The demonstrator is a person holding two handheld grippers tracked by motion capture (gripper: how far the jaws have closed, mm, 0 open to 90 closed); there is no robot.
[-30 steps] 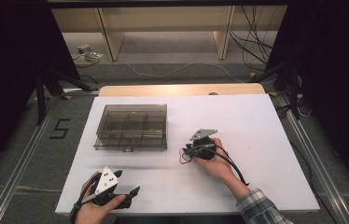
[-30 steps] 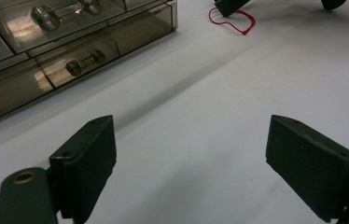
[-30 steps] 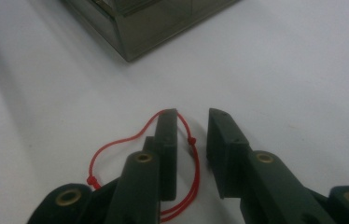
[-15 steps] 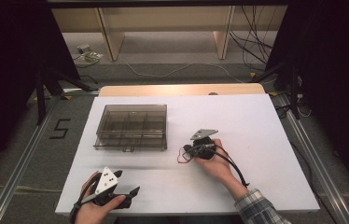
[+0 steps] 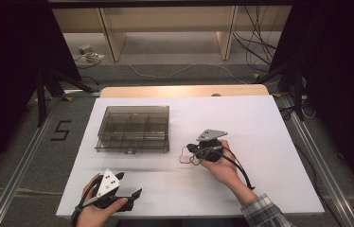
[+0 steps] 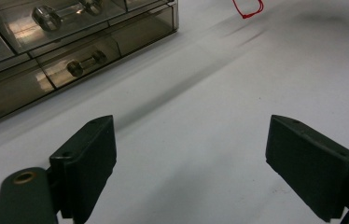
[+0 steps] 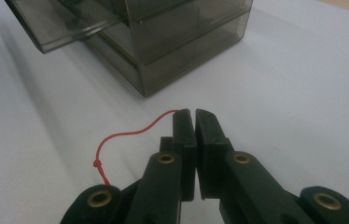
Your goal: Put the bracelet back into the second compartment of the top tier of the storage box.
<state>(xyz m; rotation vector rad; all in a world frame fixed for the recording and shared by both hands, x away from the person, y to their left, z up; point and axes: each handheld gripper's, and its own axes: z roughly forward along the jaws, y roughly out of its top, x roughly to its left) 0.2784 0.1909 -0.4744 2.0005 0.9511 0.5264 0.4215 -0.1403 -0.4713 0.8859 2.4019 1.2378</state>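
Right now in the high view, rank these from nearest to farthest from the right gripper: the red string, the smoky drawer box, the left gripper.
1. red string: at the right gripper, pinched in its shut jaws, looping toward the left.
2. smoky drawer box: left of it, a little farther back.
3. left gripper: at the near left edge of the table, jaws open.

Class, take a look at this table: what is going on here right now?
A person works at a white table with a gripper in each hand. The right gripper, whose jaws have just been closing, is shut on a thin red string, just in front of a smoky clear drawer box. One drawer of the box stands slightly pulled out. The left gripper rests with jaws wide open and nothing between them, near the table's front edge.
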